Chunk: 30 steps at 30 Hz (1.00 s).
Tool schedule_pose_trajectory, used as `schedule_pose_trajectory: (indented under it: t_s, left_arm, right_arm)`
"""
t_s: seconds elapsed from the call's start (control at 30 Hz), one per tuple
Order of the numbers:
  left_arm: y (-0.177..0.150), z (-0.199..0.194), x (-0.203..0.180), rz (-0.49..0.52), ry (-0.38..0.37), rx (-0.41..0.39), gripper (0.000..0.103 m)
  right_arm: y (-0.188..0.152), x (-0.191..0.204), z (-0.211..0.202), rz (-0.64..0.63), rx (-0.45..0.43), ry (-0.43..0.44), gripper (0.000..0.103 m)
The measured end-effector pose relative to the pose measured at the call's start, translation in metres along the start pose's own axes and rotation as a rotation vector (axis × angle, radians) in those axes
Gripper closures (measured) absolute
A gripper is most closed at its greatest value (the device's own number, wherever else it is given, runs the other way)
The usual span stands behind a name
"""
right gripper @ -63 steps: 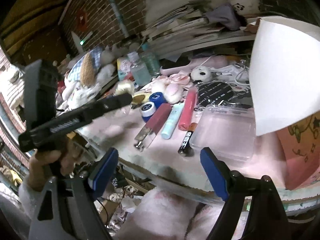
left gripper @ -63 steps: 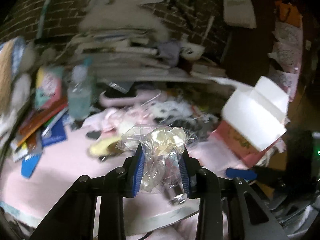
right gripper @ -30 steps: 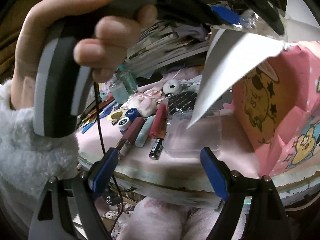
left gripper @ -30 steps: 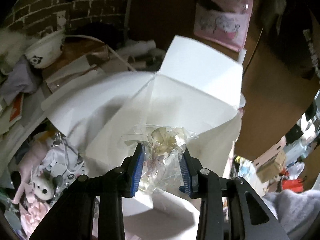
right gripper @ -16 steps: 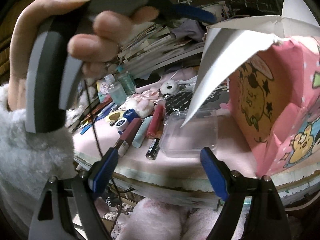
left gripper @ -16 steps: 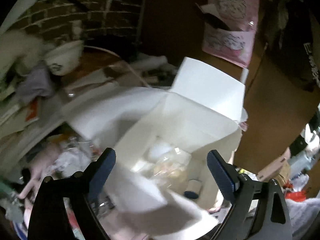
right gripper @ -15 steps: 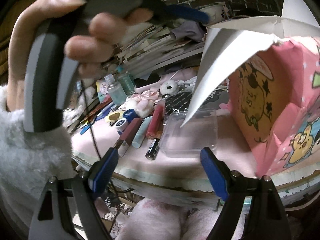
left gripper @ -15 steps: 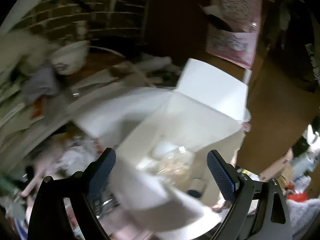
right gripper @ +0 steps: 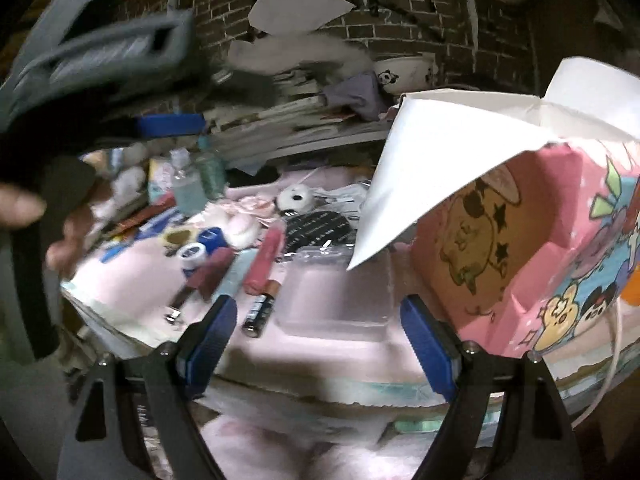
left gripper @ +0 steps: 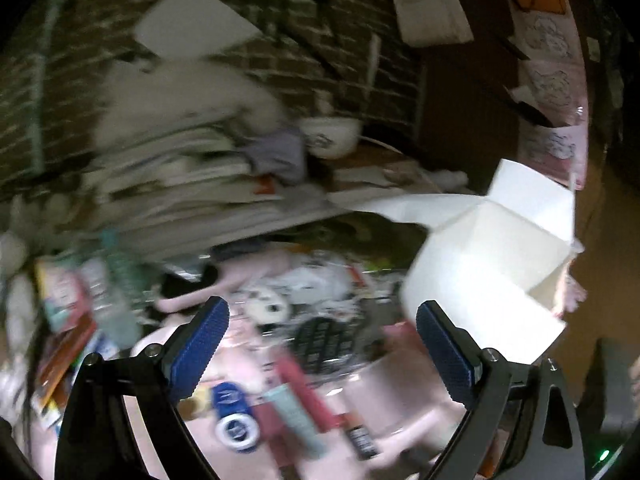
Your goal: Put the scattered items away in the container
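Cartoon characters on pink box (right gripper: pixel 532 248)

Your box (right gripper: pixel 532 248) is pink outside with cartoon characters and black stars, its flaps white inside. Gripper pads (right gripper: pixel 424 344) are blue on black arms. On the pale pink tabletop (right gripper: pixel 132 280): pink tube (right gripper: pixel 266 258), black-and-copper battery (right gripper: pixel 260 310), blue-and-white jar (right gripper: pixel 192 254), maroon stick (right gripper: pixel 210 274).

Support: table with pink covering (right gripper: pixel 132 280). Landmark: clear plastic case (right gripper: pixel 336 300), lying flat at the near edge. Touching its left side, a battery (right gripper: pixel 259 314); further left a pink tube (right gripper: pixel 266 258), a maroon tube (right gripper: pixel 210 274), blue-lidded jars (right gripper: pixel 198 250). Right of it, pink cartoon box (right gripper: pixel 532 248). Behind it, black mesh pouch (right gripper: pixel 316 230).
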<state>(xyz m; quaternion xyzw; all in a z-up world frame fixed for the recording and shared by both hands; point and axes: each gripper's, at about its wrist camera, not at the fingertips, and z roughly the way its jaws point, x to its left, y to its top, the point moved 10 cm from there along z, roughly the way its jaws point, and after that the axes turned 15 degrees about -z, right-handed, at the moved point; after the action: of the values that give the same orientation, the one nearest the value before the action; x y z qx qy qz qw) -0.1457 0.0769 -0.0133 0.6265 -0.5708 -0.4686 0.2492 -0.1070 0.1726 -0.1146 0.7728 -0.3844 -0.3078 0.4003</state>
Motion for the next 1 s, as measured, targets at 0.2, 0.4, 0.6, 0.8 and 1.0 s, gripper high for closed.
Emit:
schedule_pose_trajectory:
  t_s: [0.2,0.4,0.6,0.8,1.0]
  left_arm:
    - [-0.021,-0.014,0.045,-0.097,0.037,-0.041,0.004]
    - [-0.034,-0.020,0.069,-0.150,0.030,-0.046,0.004]
    - [-0.038,-0.017,0.073,-0.158,0.012,-0.042,0.004]
    - [-0.041,-0.013,0.075,-0.165,0.001,-0.035,0.004]
    - [-0.044,-0.012,0.079,-0.182,0.007,-0.029,0.004]
  right_arm:
    - [-0.004,-0.006,0.022,-0.024,0.040,-0.094,0.021]
    - [0.000,-0.005,0.039,-0.033,0.057,-0.127,0.020]
    - [0.000,-0.010,0.052,0.000,0.065,-0.141,0.016]
    - [-0.001,-0.010,0.054,0.017,0.052,-0.128,0.018]
    - [0.000,-0.007,0.054,0.007,0.039,-0.114,0.030]
